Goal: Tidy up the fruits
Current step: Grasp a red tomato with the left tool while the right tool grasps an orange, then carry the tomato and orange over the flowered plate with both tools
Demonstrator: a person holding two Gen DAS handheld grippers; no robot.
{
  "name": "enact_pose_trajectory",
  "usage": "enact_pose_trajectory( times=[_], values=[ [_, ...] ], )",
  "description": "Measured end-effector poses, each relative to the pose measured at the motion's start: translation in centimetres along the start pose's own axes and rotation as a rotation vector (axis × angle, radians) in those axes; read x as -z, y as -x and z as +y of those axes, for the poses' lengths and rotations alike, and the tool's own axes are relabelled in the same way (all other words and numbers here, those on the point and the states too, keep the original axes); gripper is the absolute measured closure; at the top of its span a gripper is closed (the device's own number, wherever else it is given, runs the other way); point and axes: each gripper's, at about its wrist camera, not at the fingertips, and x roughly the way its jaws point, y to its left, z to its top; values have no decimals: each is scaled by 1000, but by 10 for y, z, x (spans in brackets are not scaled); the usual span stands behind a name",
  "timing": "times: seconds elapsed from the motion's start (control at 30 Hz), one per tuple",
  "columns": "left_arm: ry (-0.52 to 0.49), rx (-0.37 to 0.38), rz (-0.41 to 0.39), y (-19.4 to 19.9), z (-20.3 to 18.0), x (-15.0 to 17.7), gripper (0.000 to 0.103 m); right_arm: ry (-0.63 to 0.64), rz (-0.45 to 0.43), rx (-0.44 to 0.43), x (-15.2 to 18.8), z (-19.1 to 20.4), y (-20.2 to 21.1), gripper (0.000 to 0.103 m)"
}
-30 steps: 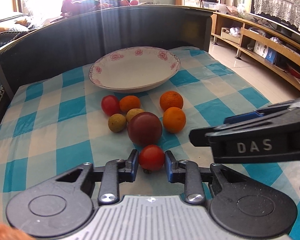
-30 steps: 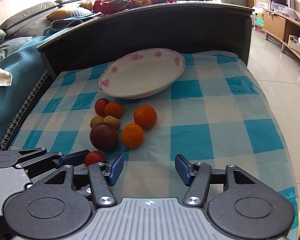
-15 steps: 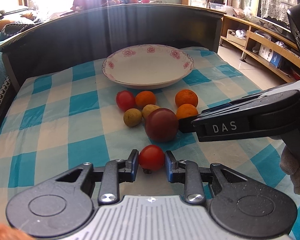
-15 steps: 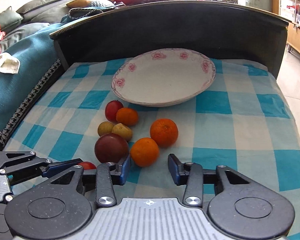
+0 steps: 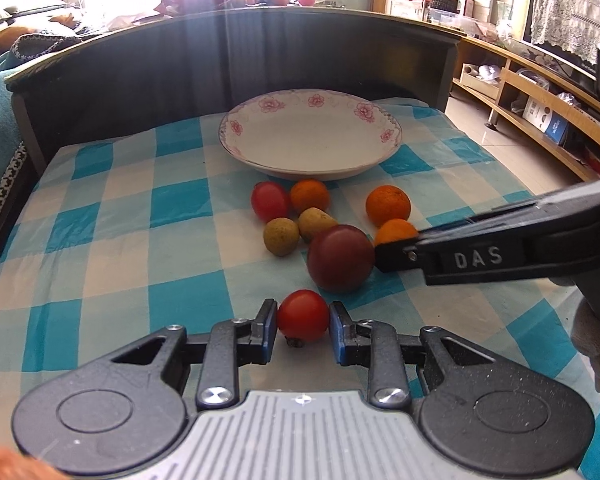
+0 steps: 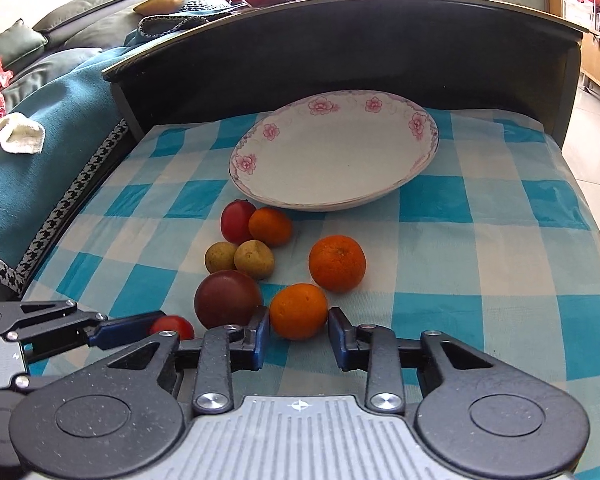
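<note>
My left gripper [image 5: 302,320] is shut on a small red tomato [image 5: 302,315] just above the checked cloth; the tomato also shows beside that gripper's blue fingertip [image 6: 128,326] in the right wrist view. My right gripper [image 6: 298,330] has both pads against the near orange [image 6: 299,311], which rests on the cloth. Its finger [image 5: 460,256] reaches in from the right beside a dark plum [image 5: 340,258]. The white flowered plate [image 5: 308,136] behind holds nothing.
Loose on the cloth are a second orange [image 6: 337,263], a small orange [image 6: 270,226], a red fruit [image 6: 236,220] and two yellow-brown fruits [image 6: 254,258]. A dark curved backboard [image 6: 340,40] walls the far side. The cloth drops off at the right edge.
The right gripper has come forward and left and narrowed its fingers onto the near orange. The left gripper has kept hold of the tomato and shifted slightly left.
</note>
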Motion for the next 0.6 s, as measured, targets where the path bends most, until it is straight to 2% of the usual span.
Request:
enact_pose_trajectory(
  times=[0.27, 0.6],
  values=[
    [11, -8, -45, 6, 4, -17, 66, 4, -20, 4, -2, 3, 15, 77],
    [23, -22, -99, 1, 9, -48, 66, 2, -76, 14, -21, 6, 24, 77]
  ],
)
